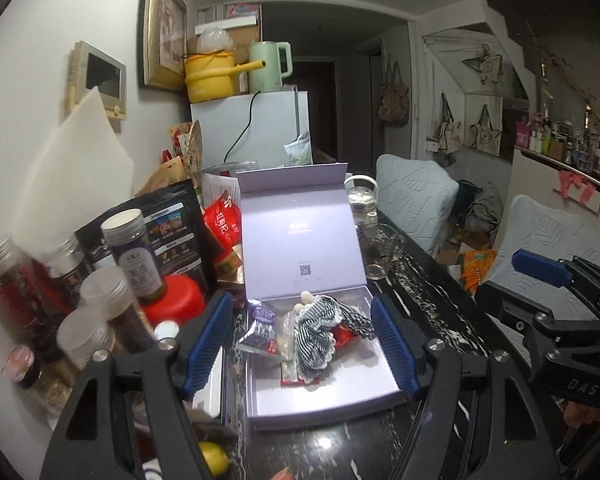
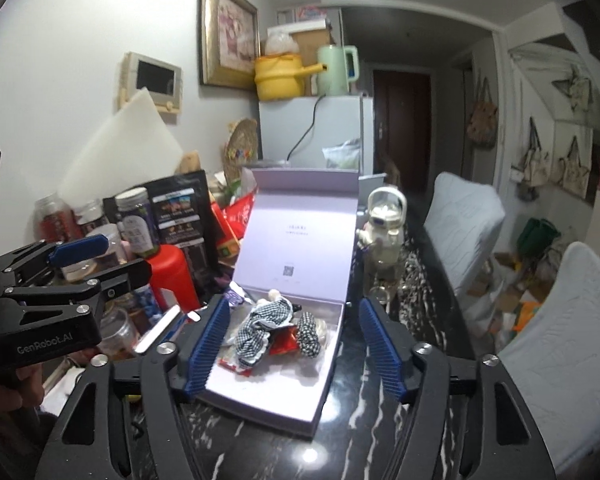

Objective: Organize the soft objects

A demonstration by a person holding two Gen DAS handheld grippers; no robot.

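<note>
Beyond hand-held gripper (image 1: 302,342) — striped cloth (image 1: 314,334)

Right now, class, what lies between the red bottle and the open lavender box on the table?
In the left wrist view, a small purple-and-silver snack packet lies between the red bottle and the lavender box.
</note>
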